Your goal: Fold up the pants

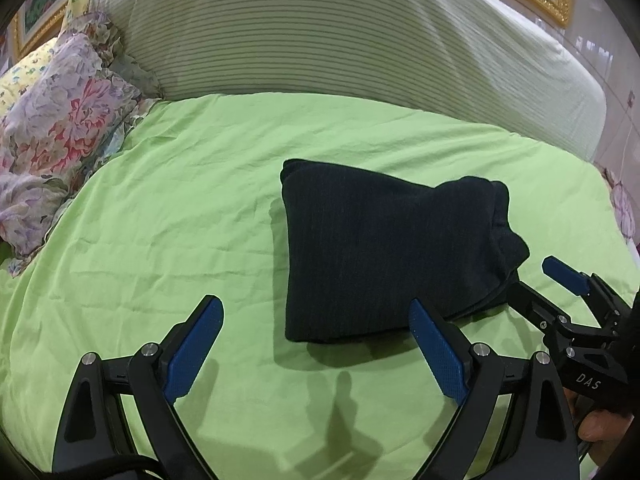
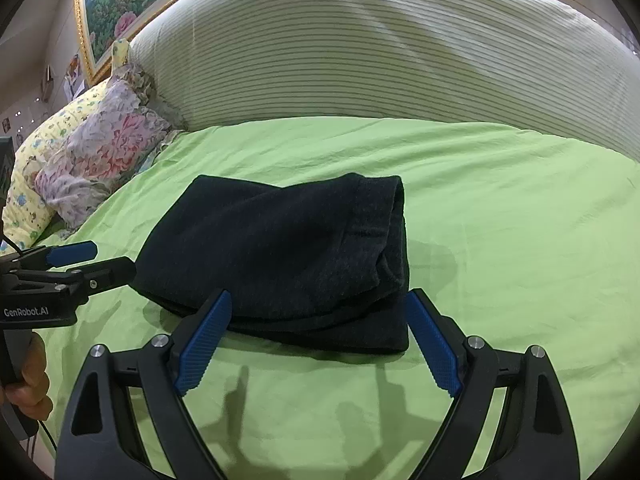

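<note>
The dark navy pants (image 1: 384,248) lie folded into a compact bundle on the green bedsheet (image 1: 180,208). They also show in the right wrist view (image 2: 288,256). My left gripper (image 1: 316,312) is open and empty, just in front of the bundle's near left edge. My right gripper (image 2: 318,306) is open and empty, its jaws standing either side of the bundle's near edge without holding it. The right gripper (image 1: 536,284) shows at the right of the left wrist view. The left gripper (image 2: 100,260) shows at the left of the right wrist view.
A floral pillow (image 1: 60,128) and a yellow patterned pillow (image 2: 36,168) lie at the left. A large striped cushion (image 1: 340,32) runs along the back of the bed. Gold-framed pictures (image 2: 108,4) hang on the wall behind.
</note>
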`<state>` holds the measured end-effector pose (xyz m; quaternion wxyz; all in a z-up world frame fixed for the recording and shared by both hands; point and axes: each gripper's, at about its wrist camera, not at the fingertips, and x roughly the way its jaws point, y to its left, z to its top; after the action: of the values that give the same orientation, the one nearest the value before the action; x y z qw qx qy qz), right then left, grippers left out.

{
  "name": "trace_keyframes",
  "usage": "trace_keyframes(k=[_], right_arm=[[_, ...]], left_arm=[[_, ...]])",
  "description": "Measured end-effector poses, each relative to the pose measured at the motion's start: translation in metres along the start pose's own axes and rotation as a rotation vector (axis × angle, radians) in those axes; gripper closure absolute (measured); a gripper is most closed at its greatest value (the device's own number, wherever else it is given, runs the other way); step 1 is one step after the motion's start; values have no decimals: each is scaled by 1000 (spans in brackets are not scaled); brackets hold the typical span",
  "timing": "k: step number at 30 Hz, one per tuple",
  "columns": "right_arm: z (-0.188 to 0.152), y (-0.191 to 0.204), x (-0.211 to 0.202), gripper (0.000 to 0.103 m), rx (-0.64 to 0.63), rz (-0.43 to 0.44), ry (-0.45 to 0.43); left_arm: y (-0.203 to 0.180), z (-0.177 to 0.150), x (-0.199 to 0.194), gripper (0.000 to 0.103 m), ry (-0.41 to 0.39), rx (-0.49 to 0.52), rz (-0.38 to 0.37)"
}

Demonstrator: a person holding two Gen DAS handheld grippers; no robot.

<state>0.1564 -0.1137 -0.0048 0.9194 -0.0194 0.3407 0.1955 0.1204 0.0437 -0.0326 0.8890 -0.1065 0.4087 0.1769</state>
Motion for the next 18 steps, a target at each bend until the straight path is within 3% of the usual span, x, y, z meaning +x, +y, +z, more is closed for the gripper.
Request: trace_keyframes(k=[18], right_arm=[[4, -1, 2, 15, 30, 1, -2]], left_arm=[[-3, 11, 7, 10, 19, 15, 6]])
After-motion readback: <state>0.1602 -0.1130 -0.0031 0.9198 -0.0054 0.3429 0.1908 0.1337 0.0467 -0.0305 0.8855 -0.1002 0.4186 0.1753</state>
